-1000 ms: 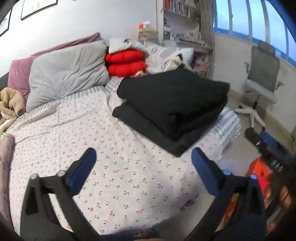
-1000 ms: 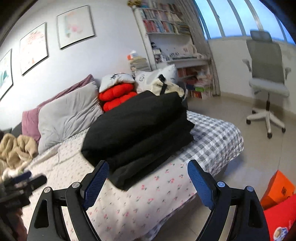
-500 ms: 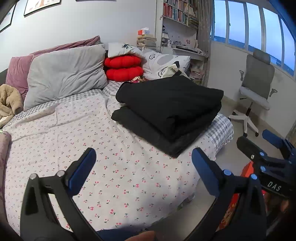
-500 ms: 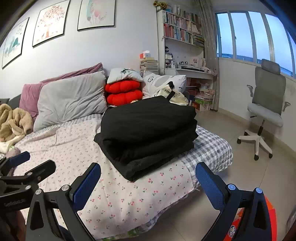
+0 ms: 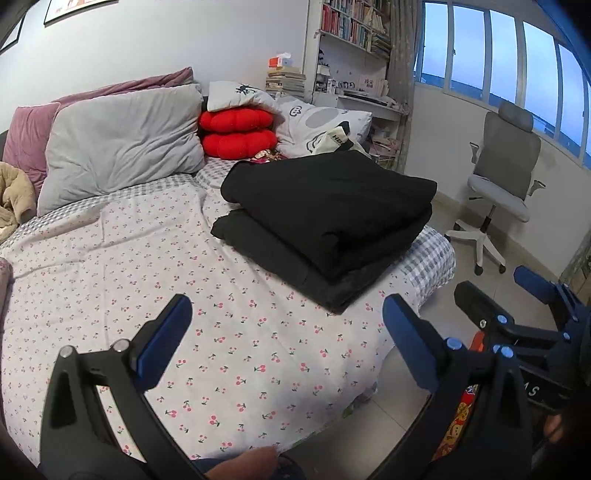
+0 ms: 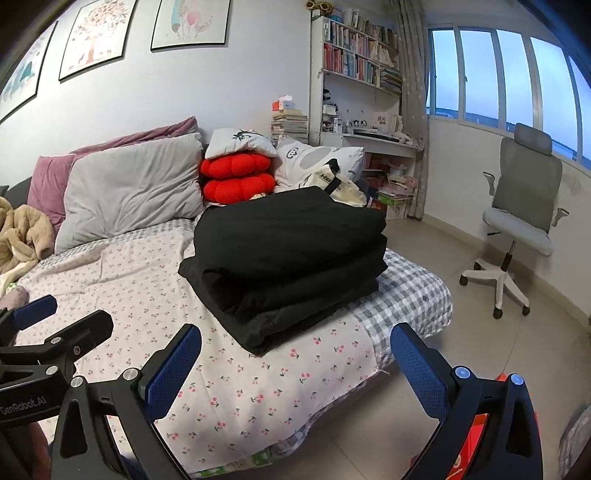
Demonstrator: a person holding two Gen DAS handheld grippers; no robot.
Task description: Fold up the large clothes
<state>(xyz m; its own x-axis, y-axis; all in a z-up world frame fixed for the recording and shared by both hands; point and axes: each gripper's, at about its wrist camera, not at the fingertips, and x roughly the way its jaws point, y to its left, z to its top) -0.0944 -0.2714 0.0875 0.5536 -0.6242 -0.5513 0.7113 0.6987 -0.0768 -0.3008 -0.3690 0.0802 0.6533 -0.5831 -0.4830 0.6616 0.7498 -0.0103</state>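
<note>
Both wrist views face bed (image 5: 110, 280) (shared), near foot.

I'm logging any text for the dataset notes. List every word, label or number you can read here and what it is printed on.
"GenRobot.AI": on the body of the left gripper, seen in the right wrist view.
"HE...": black letters on the cream tote bag behind the folded black garment; the rest is cut off.
Letters ending in "S": on the right gripper body, partly hidden.
Book spines on the shelf and the wall prints: too small to read.

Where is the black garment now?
Folded black garment lies on the bed, right of centre in both views, in front of the red cushions, near the bed's right edge.
</note>
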